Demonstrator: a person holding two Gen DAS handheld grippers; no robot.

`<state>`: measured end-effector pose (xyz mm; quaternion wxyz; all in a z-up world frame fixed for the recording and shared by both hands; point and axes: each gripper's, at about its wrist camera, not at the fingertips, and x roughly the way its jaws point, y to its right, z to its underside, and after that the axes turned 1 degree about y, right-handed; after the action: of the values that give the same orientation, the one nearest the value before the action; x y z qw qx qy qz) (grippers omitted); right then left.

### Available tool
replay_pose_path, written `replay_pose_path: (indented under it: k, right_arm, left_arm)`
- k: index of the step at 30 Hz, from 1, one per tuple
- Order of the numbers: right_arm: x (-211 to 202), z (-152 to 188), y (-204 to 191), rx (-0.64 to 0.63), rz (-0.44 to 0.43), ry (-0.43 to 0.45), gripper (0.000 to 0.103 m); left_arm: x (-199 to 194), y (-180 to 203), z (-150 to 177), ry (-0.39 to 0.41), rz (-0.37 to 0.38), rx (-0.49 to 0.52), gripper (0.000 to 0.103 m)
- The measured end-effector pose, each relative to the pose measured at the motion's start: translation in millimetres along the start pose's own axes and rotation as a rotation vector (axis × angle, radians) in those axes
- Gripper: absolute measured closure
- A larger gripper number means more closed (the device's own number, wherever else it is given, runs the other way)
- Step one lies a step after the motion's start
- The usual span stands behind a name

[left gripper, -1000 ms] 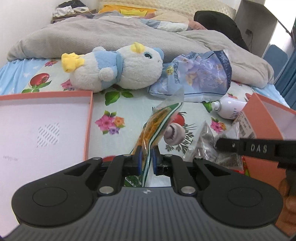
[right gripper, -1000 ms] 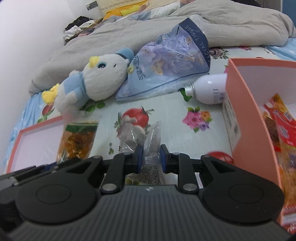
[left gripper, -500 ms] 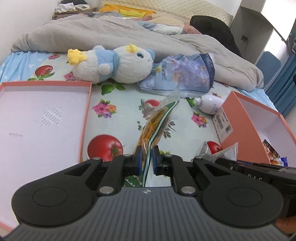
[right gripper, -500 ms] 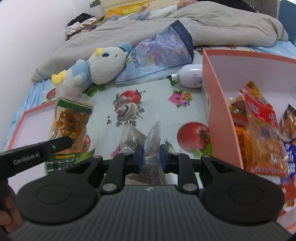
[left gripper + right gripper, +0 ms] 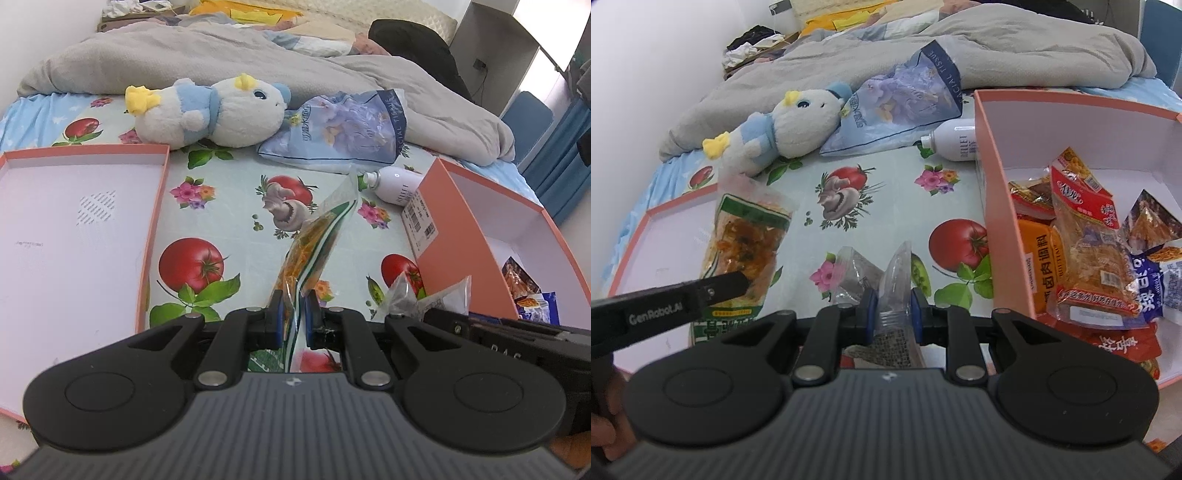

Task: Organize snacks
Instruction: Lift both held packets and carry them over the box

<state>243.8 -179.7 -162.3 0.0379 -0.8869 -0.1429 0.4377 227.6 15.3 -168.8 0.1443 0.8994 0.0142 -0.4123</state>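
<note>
My left gripper (image 5: 294,310) is shut on the bottom edge of a green-and-orange snack bag (image 5: 314,240), which hangs edge-on above the bed sheet; the right wrist view shows the bag's flat face (image 5: 750,236). My right gripper (image 5: 892,306) is shut on a clear bag of dark seeds (image 5: 894,273), also seen at the lower right of the left wrist view (image 5: 413,295). The pink box (image 5: 997,206) lies just right of it, holding several snack packets (image 5: 1082,236). The left gripper's finger (image 5: 683,299) reaches in from the left.
A pink box lid (image 5: 155,221) lies on the left. A plush toy (image 5: 210,110), a tissue pack (image 5: 343,133) and a white bottle (image 5: 397,182) lie at the back, in front of a grey blanket (image 5: 221,55). A hand (image 5: 602,424) shows at the lower left.
Both grippers have drawn back and risen with their bags still held. The pink box has come closer in the right wrist view, and its contents now show.
</note>
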Motion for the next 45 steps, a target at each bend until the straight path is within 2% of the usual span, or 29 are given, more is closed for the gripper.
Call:
replay_pose_path:
  k: [5,10,20,33,38,45]
  right_arm:
    - [-15.0,-12.2,1.1,0.000,0.009,0.024,0.080]
    - [-38.5,-23.3,4.5,-0.017,0.015,0.086,0.080]
    - [-84.5,-40.4,29.0,0.029,0.018,0.178,0.080]
    - [-143.8,-90.4,70.6,0.050,0.032,0.333,0.080]
    - [-153.0,-103.5,91.3,0.048,0.044,0.370,0.080]
    - [-148.7,-107.3,135.3,0.077,0.088,0.372,0.080]
  left_arm:
    - [-12.9,10.8,-7.1,-0.010,0.021,-0.016,0.090]
    - [-31.6,26.9,-18.3,0.027,0.033,0.013,0.090]
    - [-55.9,65.7,-33.9,0.062,0.076,0.049,0.090]
    - [-93.9,148.4,-96.4,0.180,0.158,0.140,0.090]
    - [-92.5,183.3,-111.3,0.193,0.182,0.171,0.090]
    - [-65.5,232.4,-113.2,0.152,0.210,0.225,0.090]
